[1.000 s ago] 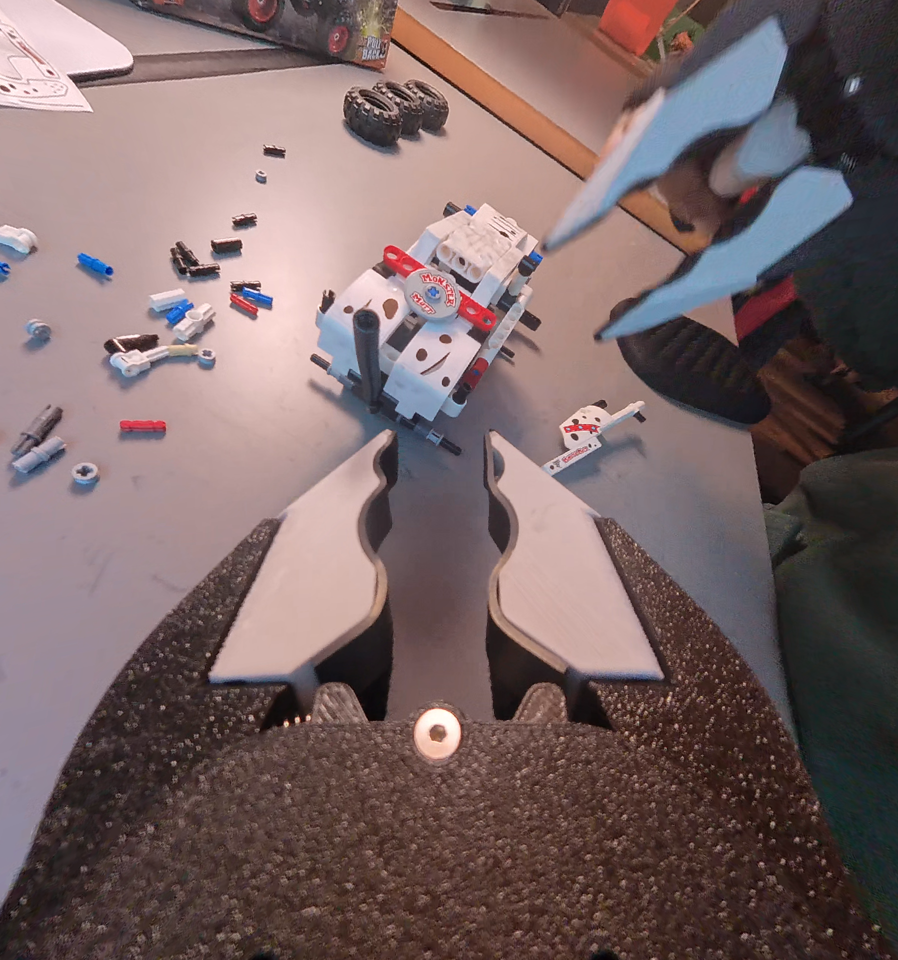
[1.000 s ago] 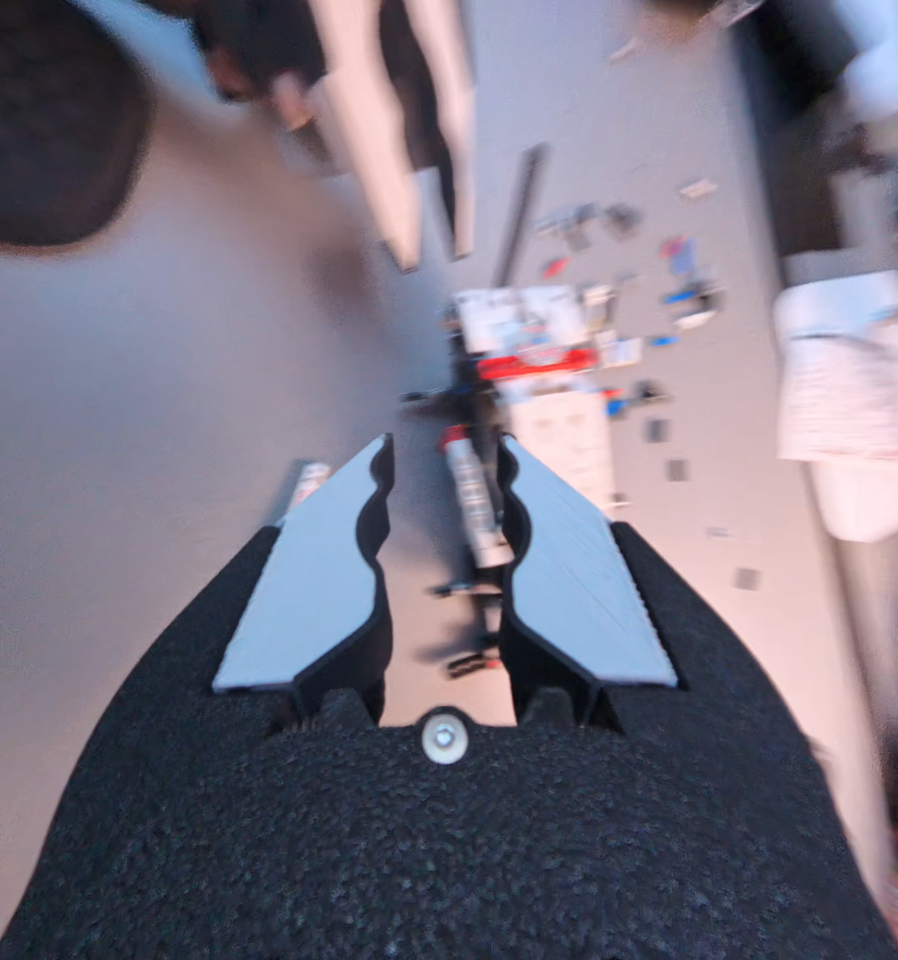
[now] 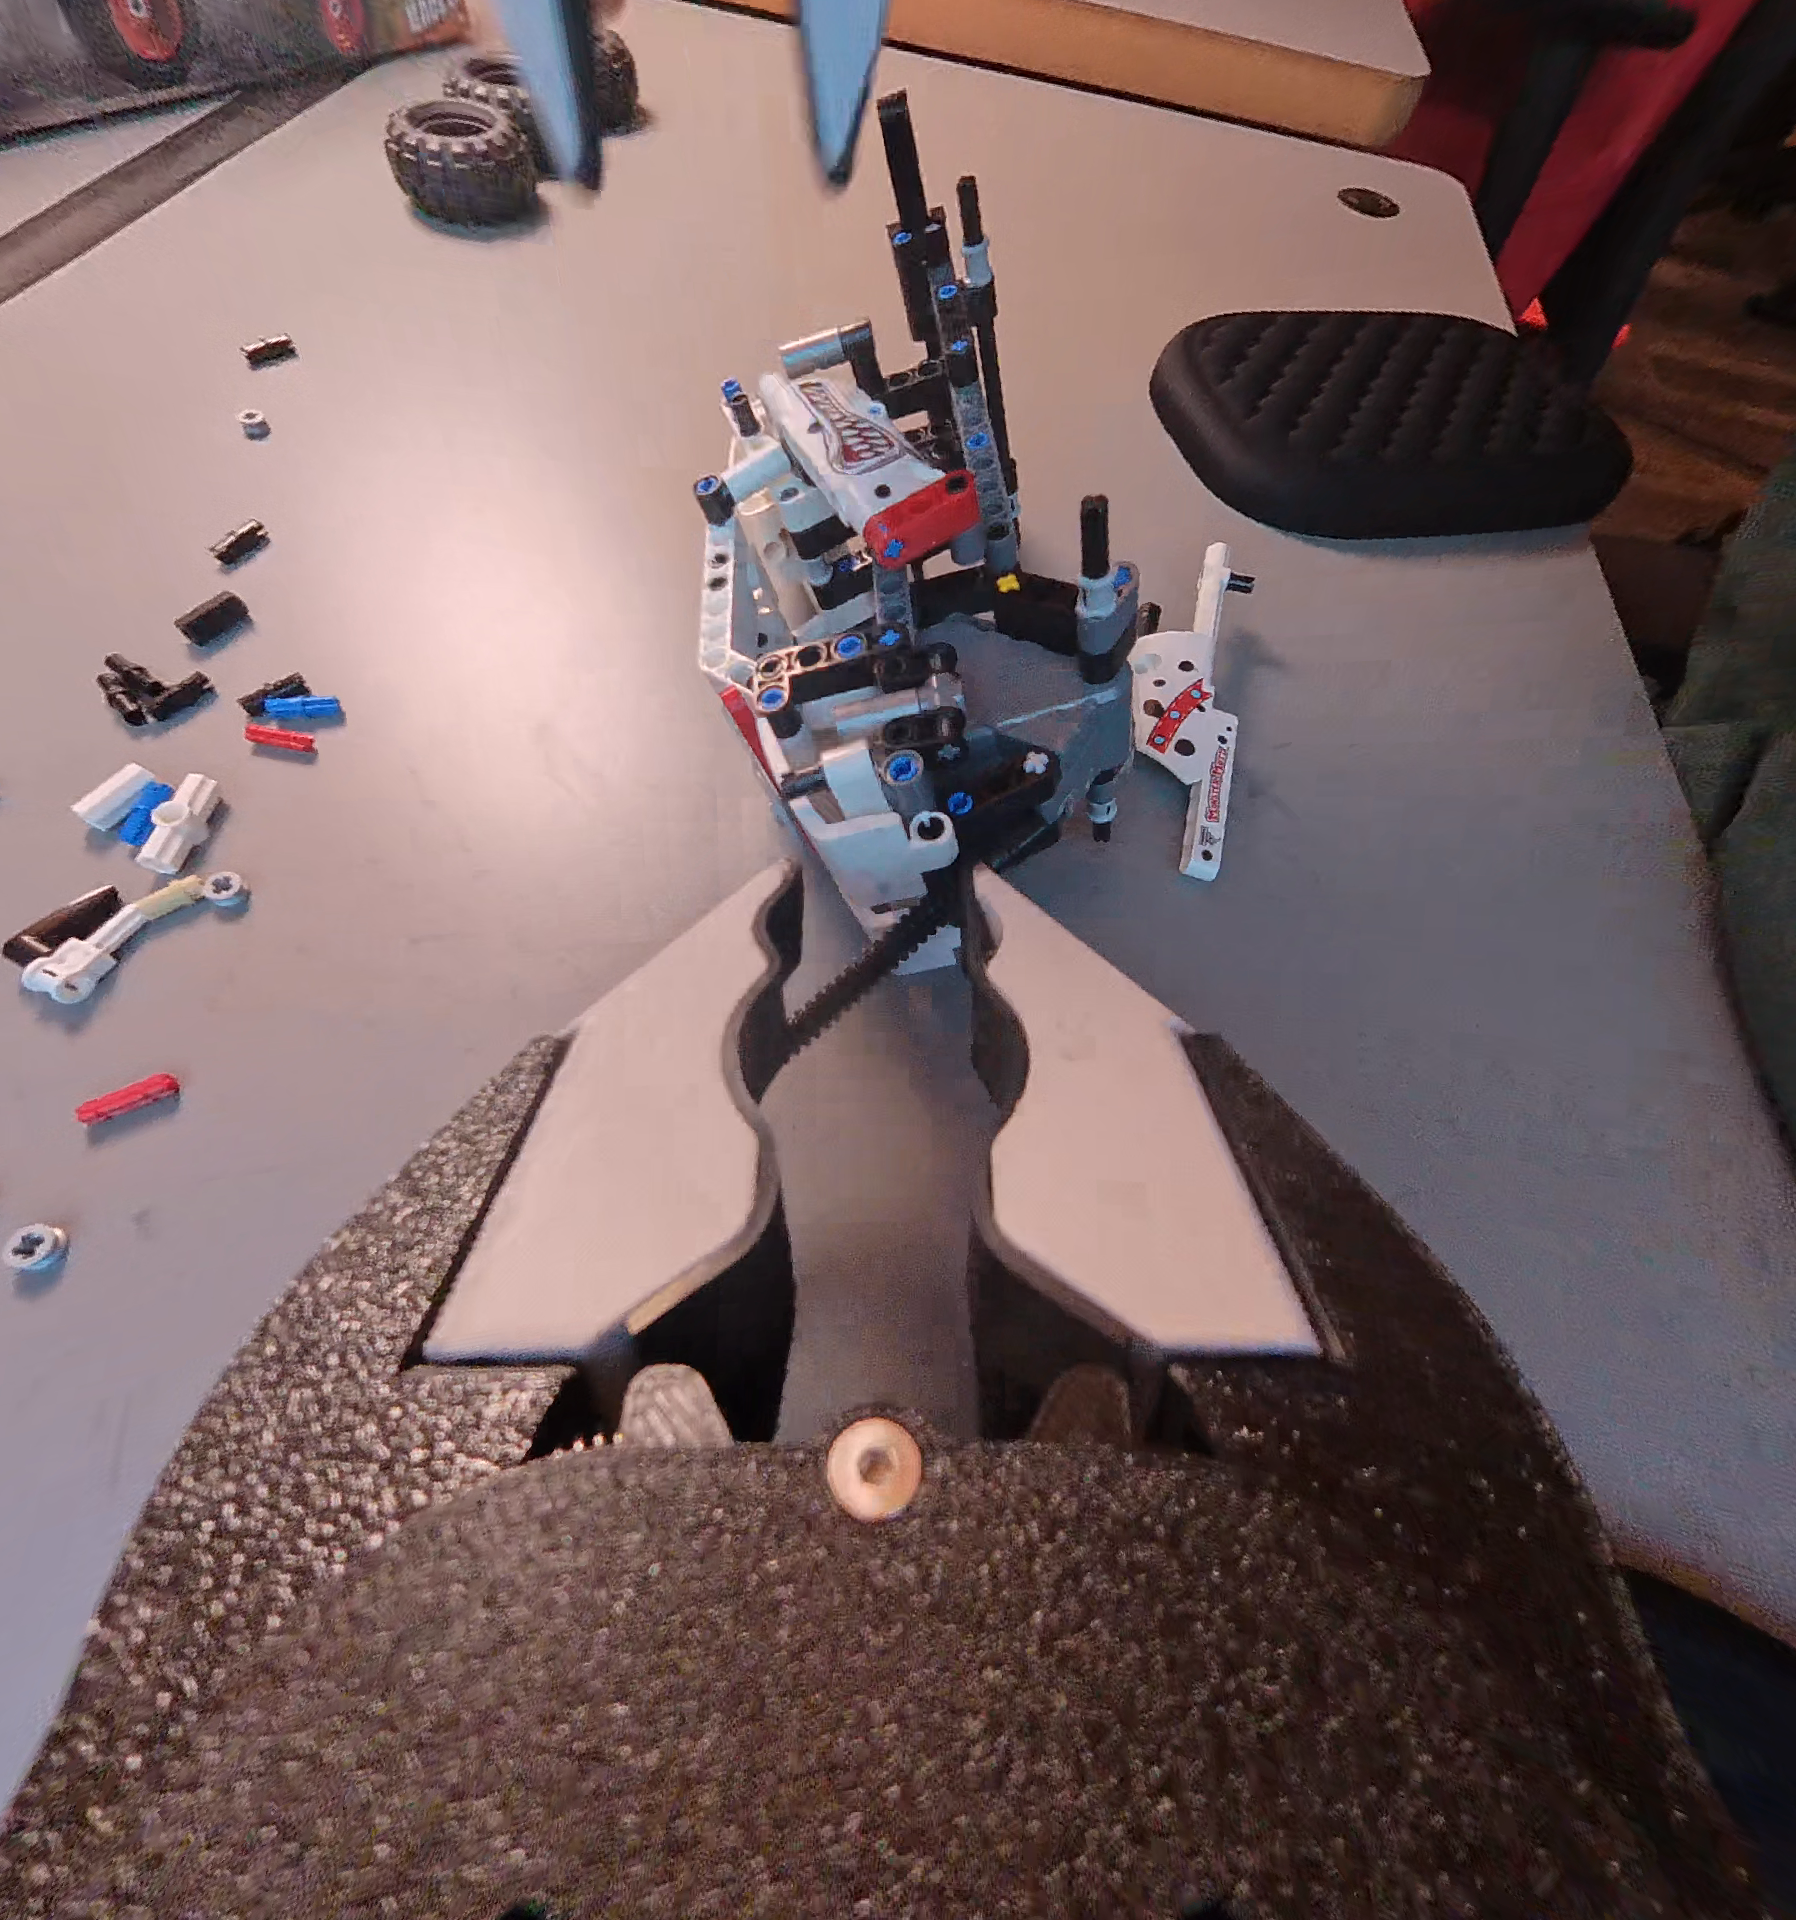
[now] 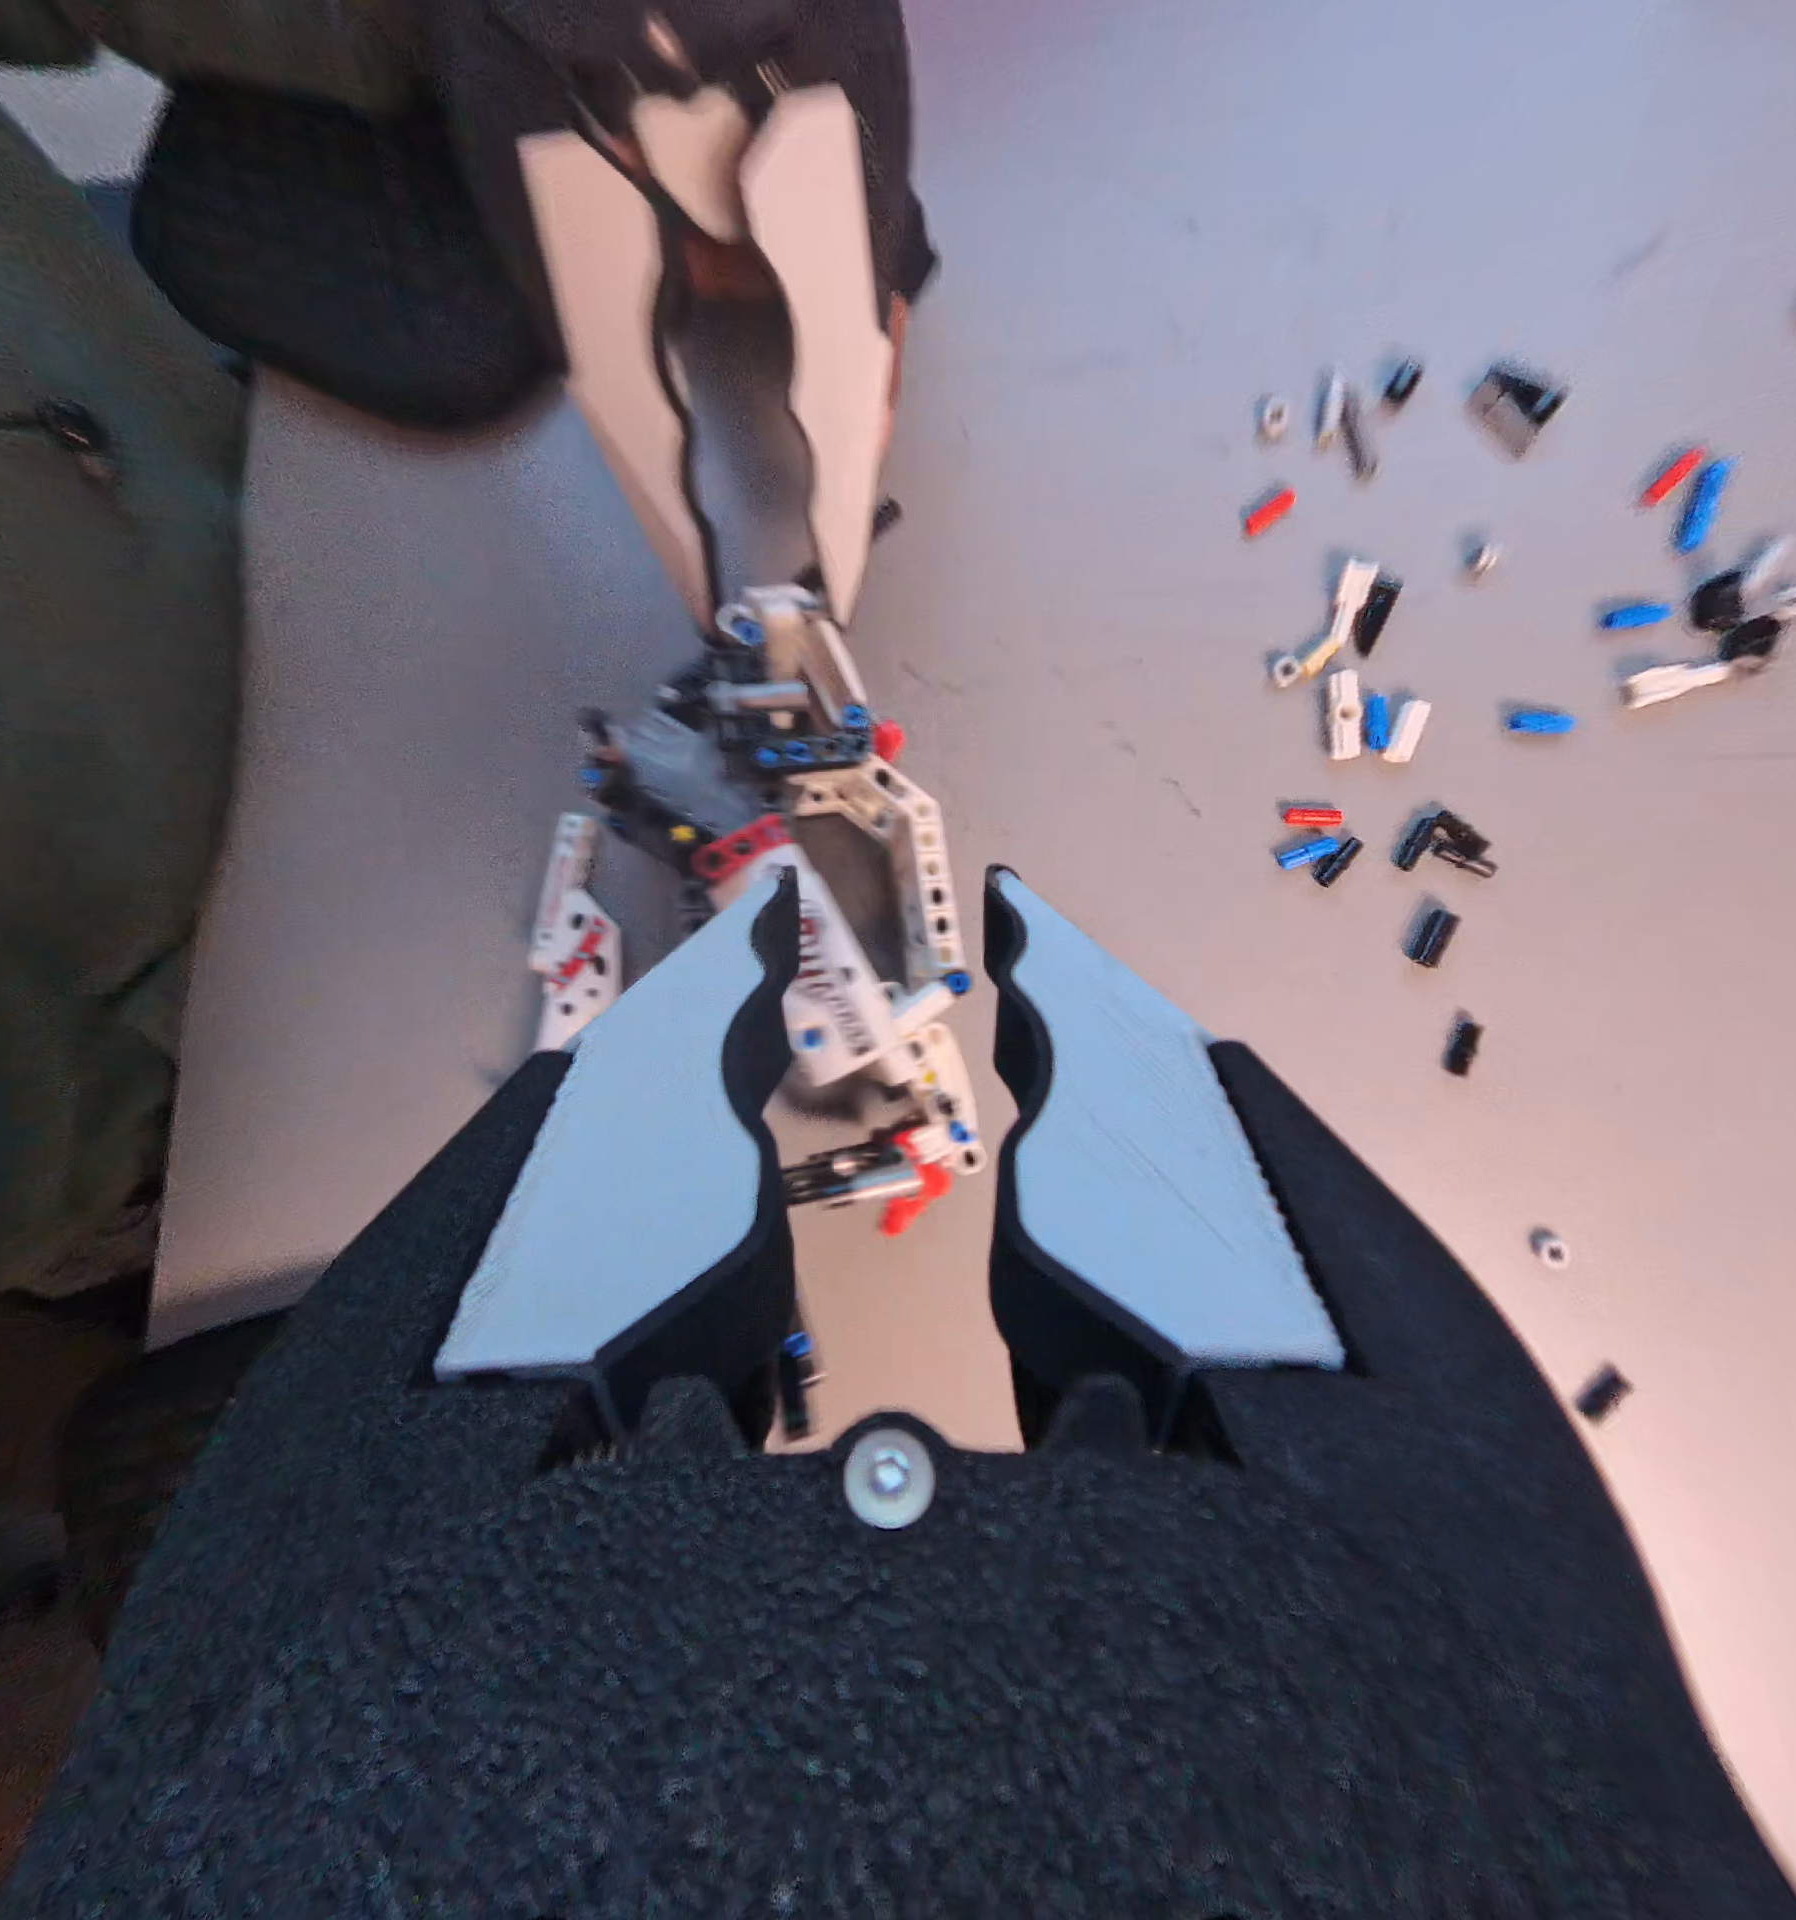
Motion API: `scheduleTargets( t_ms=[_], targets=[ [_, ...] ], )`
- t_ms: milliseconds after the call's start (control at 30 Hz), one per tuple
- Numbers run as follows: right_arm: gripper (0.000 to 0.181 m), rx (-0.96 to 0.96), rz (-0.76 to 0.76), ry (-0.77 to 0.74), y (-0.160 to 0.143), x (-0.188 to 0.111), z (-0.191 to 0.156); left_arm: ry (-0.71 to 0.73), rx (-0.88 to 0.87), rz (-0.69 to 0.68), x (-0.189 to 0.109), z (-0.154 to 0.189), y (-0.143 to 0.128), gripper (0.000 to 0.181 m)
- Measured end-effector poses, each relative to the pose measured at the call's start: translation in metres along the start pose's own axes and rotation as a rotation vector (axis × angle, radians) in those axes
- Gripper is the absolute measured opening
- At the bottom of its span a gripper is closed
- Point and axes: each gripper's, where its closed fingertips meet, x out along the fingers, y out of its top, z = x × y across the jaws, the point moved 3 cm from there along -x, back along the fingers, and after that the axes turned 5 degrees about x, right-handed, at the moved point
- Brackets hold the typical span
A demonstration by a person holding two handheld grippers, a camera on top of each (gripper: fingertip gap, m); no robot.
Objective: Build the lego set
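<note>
Left hand-held gripper (image 3: 881, 896) is pinching the near end of the lego model (image 3: 878, 644), which is standing tipped on its side on the grey counter (image 3: 478, 540). Right hand-held gripper (image 4: 889, 878) is hovering above the model's far end, jaws apart, holding nothing. Loose pieces (image 3: 161, 816) are lying scattered left; spotted white panel (image 3: 1190, 727) is lying just beside the model.

Right tool (image 4: 889, 883) open above the tipped lego truck (image 4: 832, 821) on the grey counter (image 4: 1133, 260). Left tool (image 4: 769, 613) grips the truck's far end. Loose pieces (image 4: 1393, 717) scattered toward the counter's right side.
</note>
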Motion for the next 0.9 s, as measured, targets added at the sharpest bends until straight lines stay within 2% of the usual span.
scheduleTargets(
  t_ms=[67, 100, 200, 300, 400, 433, 467, 500, 600, 667, 700, 800, 900],
  targets=[
    [0.027, -0.046, 0.046, -0.047, -0.006, -0.02, -0.044, -0.018, 0.001, 0.001, 0.001, 0.001, 0.001, 0.027],
    [0.023, -0.069, 0.031, -0.059, -0.016, -0.018, -0.067, -0.028, 0.002, 0.0, 0.002, 0.001, 0.001, 0.026],
    [0.029, -0.039, -0.056, -0.094, -0.058, 0.025, -0.113, -0.046, 0.001, -0.002, 0.004, 0.002, 0.002, 0.026],
    [0.037, 0.003, -0.087, -0.203, -0.086, 0.069, -0.114, -0.064, -0.021, 0.009, 0.005, 0.004, 0.005, 0.037],
    [0.039, 0.032, -0.083, -0.269, -0.093, 0.088, -0.102, -0.055, -0.038, -0.003, 0.008, 0.003, 0.009, 0.039],
    [0.037, 0.031, -0.118, -0.252, -0.099, 0.093, -0.102, -0.05, -0.037, -0.013, 0.009, 0.003, 0.009, 0.036],
    [0.023, 0.035, -0.075, -0.218, -0.094, 0.094, -0.106, -0.049, -0.034, -0.024, 0.01, 0.002, 0.009, 0.03],
    [0.022, 0.035, -0.076, -0.183, -0.095, 0.093, -0.111, -0.068, -0.03, -0.026, 0.011, 0.005, 0.01, 0.03],
    [0.022, 0.002, -0.056, -0.073, -0.093, 0.074, -0.133, -0.124, 0.003, -0.021, 0.015, 0.014, 0.011, 0.03],
    [0.022, -0.013, 0.043, -0.007, -0.071, 0.038, -0.146, -0.169, 0.047, -0.02, 0.017, 0.023, 0.012, 0.029],
    [0.022, -0.029, 0.074, -0.031, -0.058, 0.016, -0.144, -0.193, 0.066, -0.018, 0.018, 0.027, 0.012, 0.029],
    [0.022, -0.071, 0.077, -0.149, -0.027, -0.032, -0.115, -0.269, 0.094, -0.017, 0.023, 0.037, 0.015, 0.029],
    [0.022, -0.057, -0.024, -0.177, -0.021, -0.032, -0.074, -0.292, 0.106, -0.017, 0.025, 0.039, 0.015, 0.029]
  ],
)
